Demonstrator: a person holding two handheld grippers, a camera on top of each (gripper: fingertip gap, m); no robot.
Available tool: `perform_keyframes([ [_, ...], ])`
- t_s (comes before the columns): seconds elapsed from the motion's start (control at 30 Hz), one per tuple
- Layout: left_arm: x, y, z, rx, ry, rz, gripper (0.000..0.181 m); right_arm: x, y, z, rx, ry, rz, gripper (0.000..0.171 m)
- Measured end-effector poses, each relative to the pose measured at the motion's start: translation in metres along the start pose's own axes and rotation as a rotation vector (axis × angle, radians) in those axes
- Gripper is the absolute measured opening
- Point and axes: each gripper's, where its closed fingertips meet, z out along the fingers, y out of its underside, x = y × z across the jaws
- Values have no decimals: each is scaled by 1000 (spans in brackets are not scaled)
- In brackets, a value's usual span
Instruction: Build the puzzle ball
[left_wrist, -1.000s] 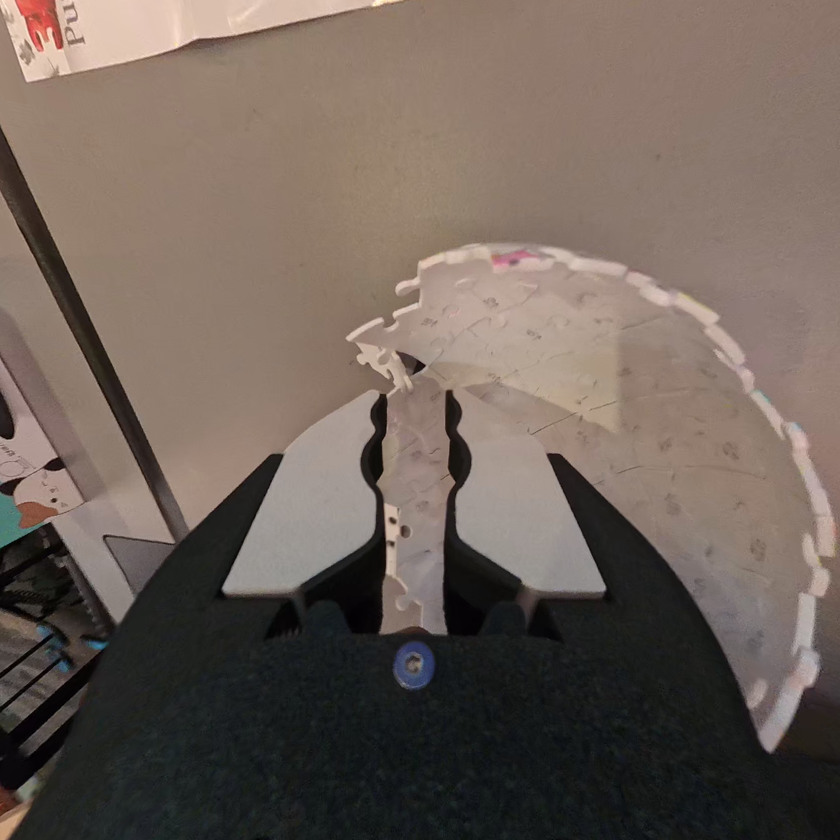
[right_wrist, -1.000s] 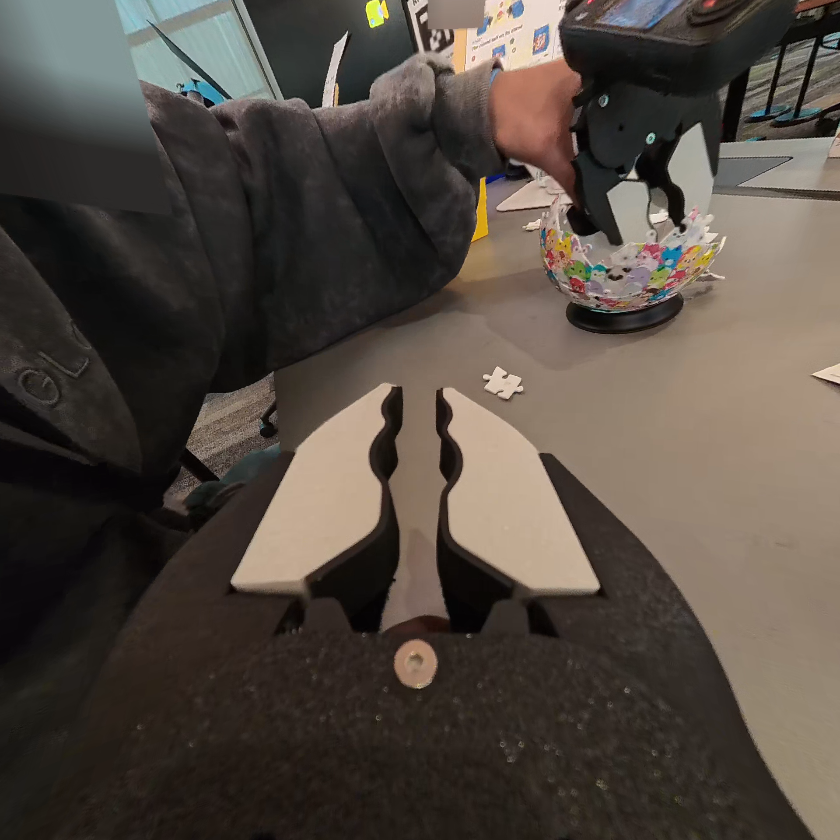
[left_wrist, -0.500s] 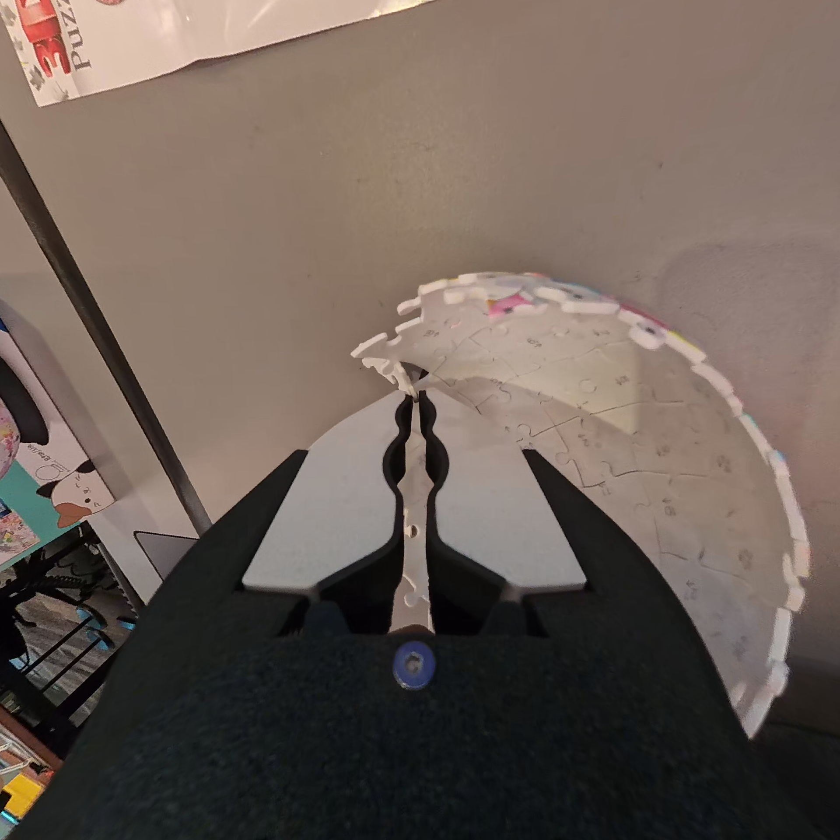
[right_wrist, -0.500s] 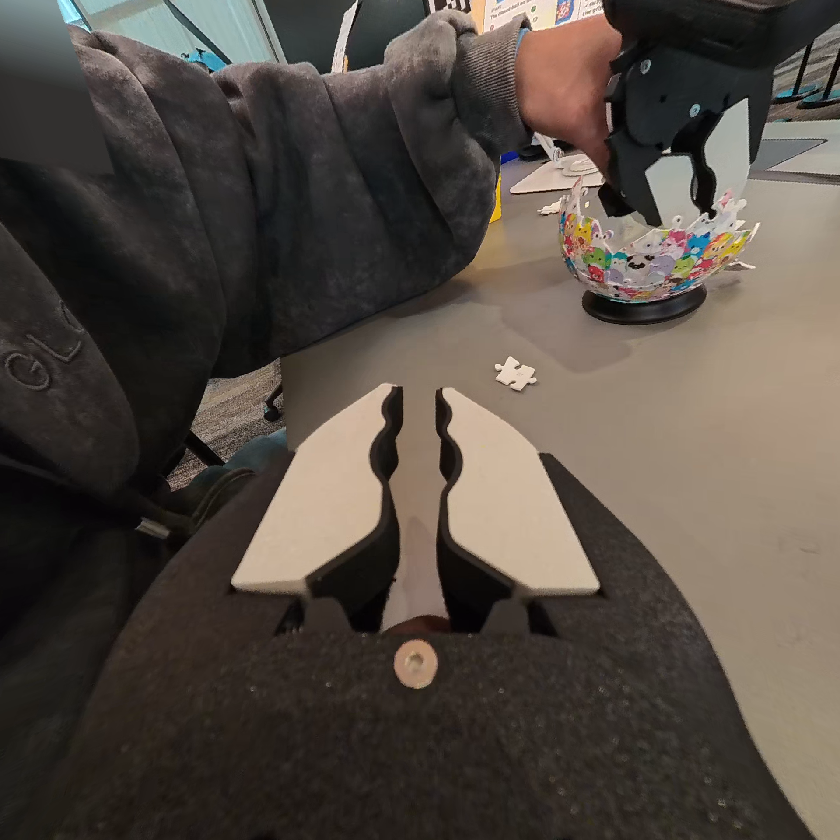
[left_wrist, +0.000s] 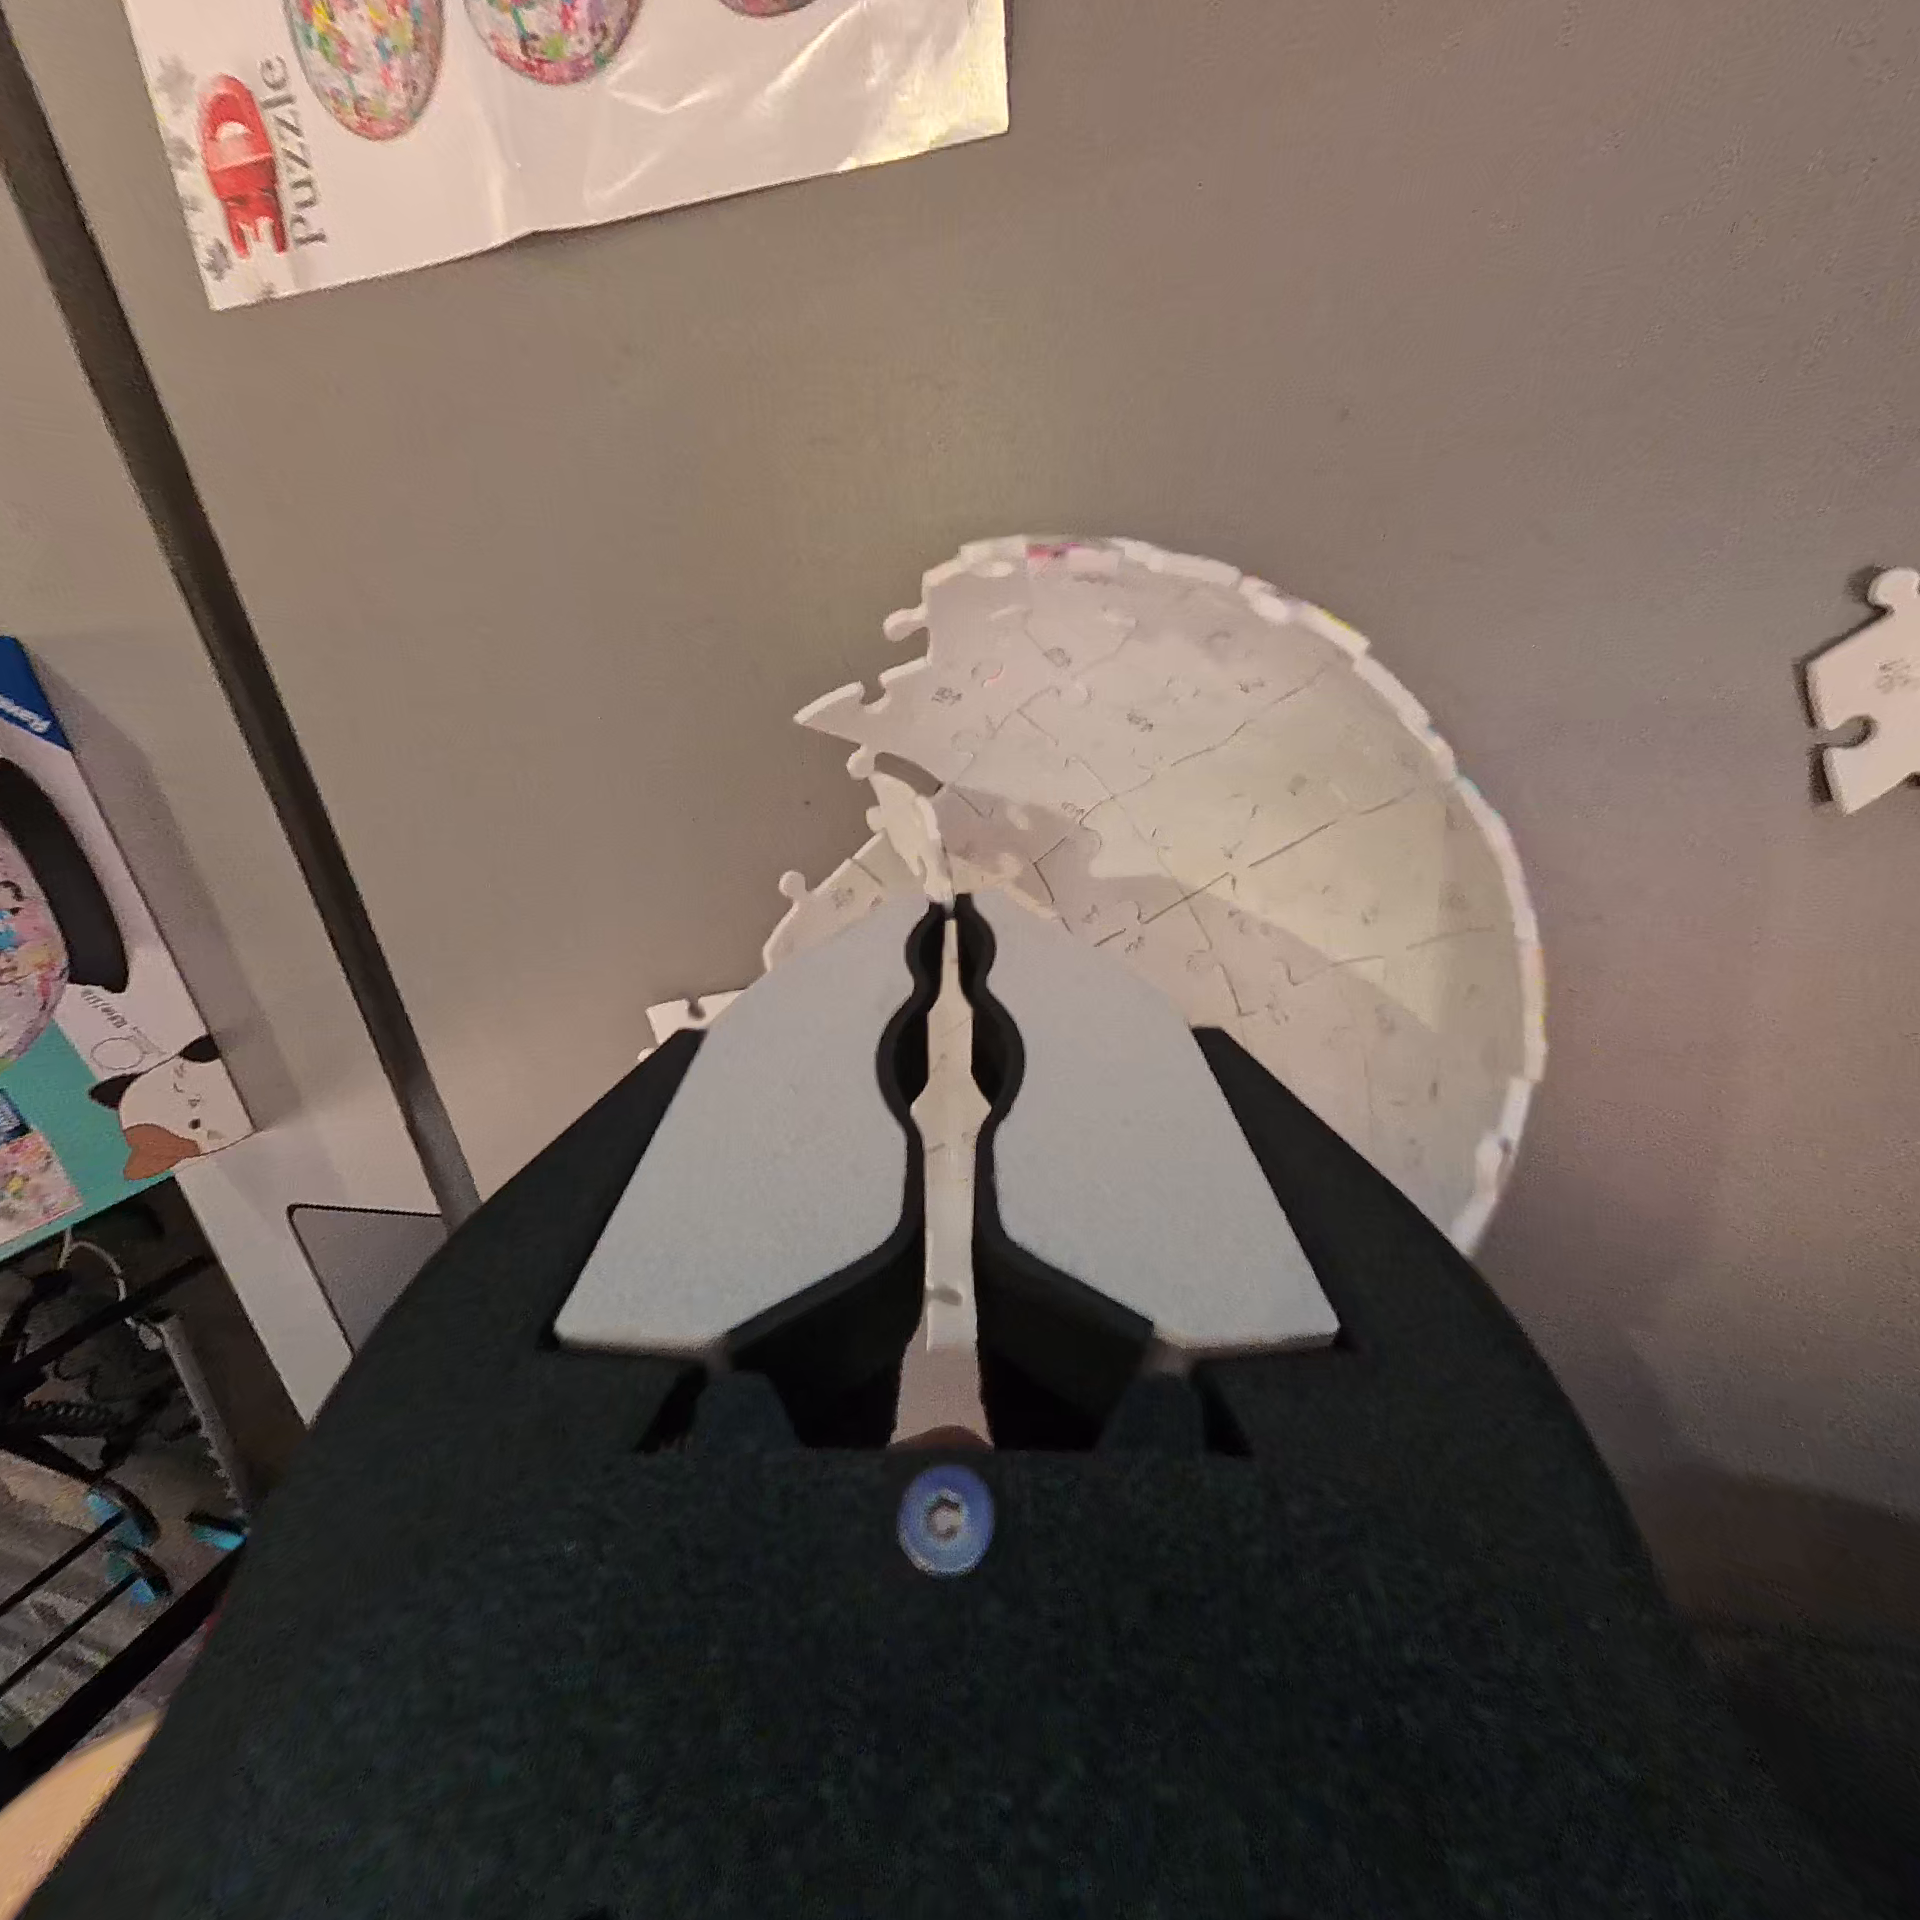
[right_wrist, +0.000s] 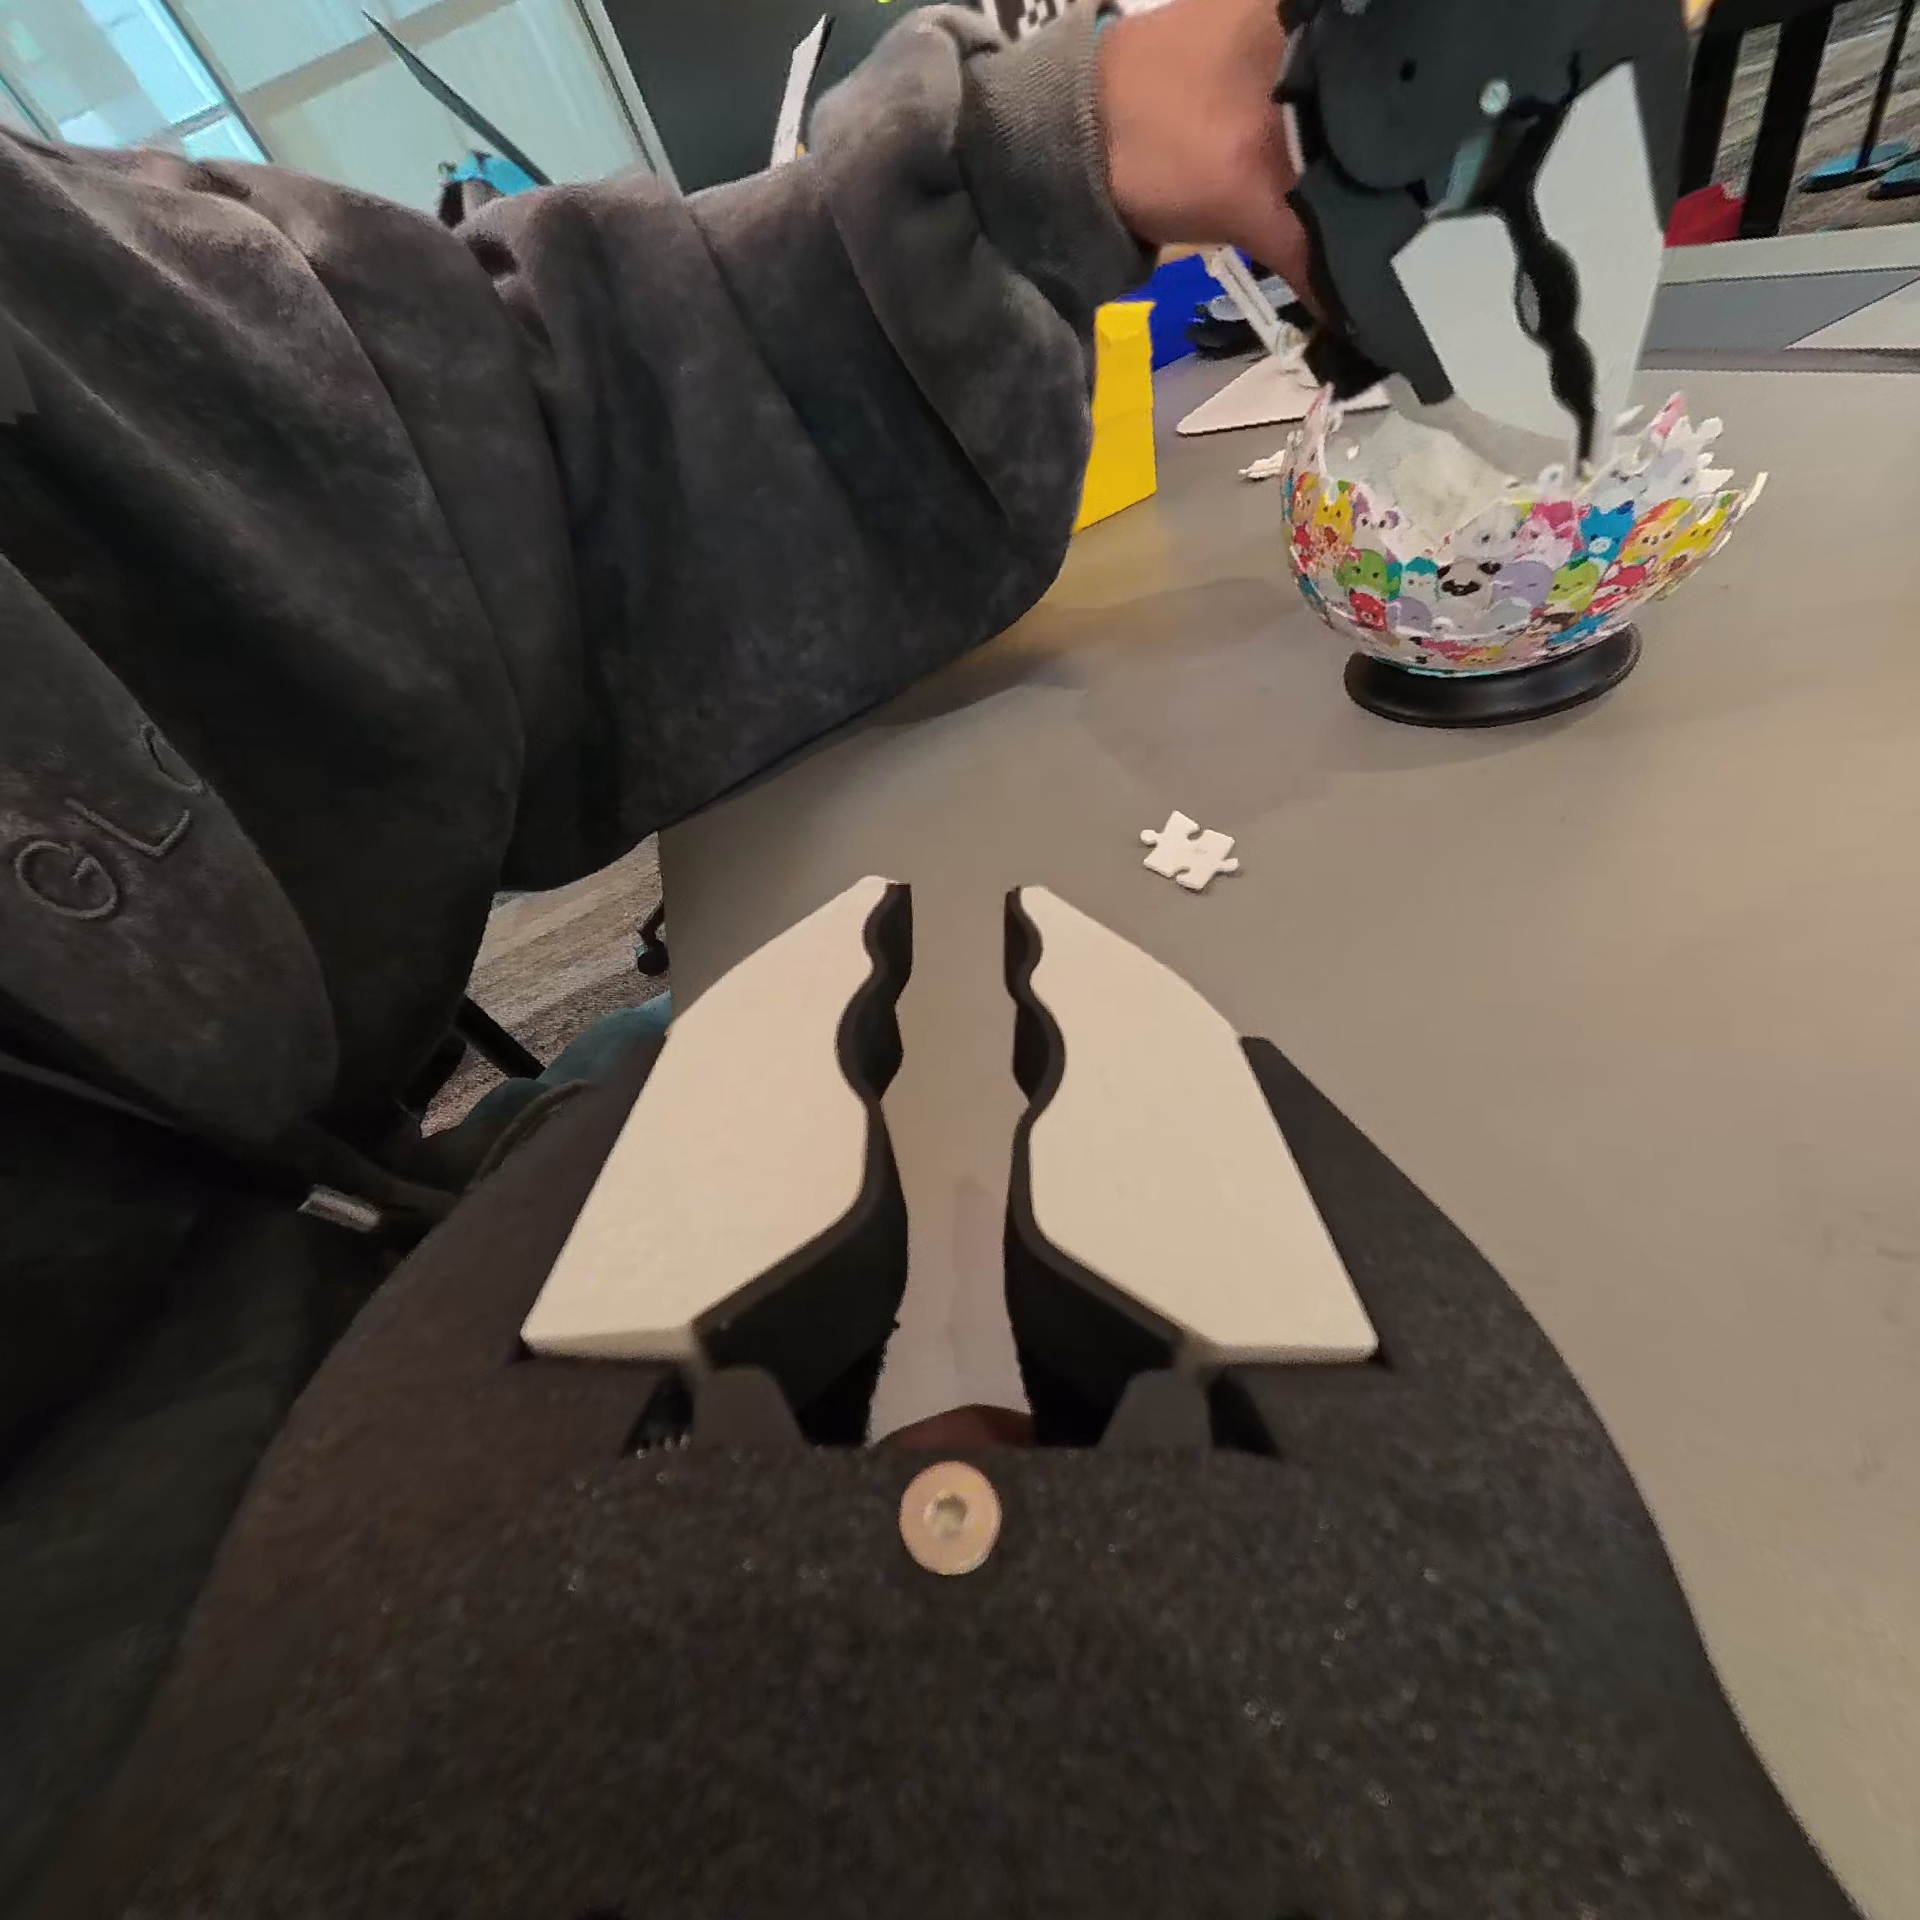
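The right tool is hovering low over the grey counter, fingers apart and gripping nothing. Beyond it a loose white piece is lying. Farther off, the half-built puzzle ball, a colourful bowl with a white inside, is sitting on its black stand. The left tool is pinching the ball's rim, having narrowed from wider a second ago. A yellow box is standing behind.

I can see printed words on the leaflet lying on the surface, on the box at the left and stitched letters on the sleeve, plus small numbers inside the puzzle ball.
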Motion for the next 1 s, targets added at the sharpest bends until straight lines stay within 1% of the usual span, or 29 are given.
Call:
perform_keyframes([
  [0.07,-4,3,-13,8,-42,7,2,7,-2,-1,-3,21,4,19],
  [0.13,-9,1,-34,44,-104,15,2,16,-7,0,-9,27,14,18],
  [0.2,-10,-8,-61,109,-179,38,2,26,-21,4,-17,14,47,21],
  [0.23,-9,-13,-76,131,-230,63,2,32,-34,6,-9,4,79,25],
  [0.27,-8,-19,-91,141,-301,106,2,39,-49,8,-2,-5,121,30],
  [0.33,-1,-33,-121,144,-466,226,2,56,-78,14,-11,-9,213,30],
  [0.4,11,-48,-145,117,-622,348,2,76,-99,25,-76,-4,302,39],
  [0.43,18,-56,-154,92,-704,419,2,81,-112,32,-78,-33,357,44],
  [0.5,30,-69,-167,36,-852,549,2,79,-136,45,-65,-142,460,47],
  [0.57,41,-79,-175,-10,-951,630,1,69,-149,55,-85,-244,521,48],
  [0.67,57,-86,-180,-36,-1009,690,1,58,-160,60,-82,-311,546,44],
  [0.83,71,-87,-179,-58,-1036,730,1,48,-163,64,-101,-336,538,34],
  [0.87,72,-86,-178,-63,-1034,733,1,49,-162,66,-107,-331,536,30],
  [0.9,73,-85,-176,-66,-1030,730,1,50,-161,67,-111,-331,527,20],
  [0.93,72,-84,-175,-64,-1034,726,1,51,-161,68,-109,-334,510,4],
  [1.0,70,-81,-171,-58,-1035,715,1,58,-159,73,-111,-300,480,3],
])
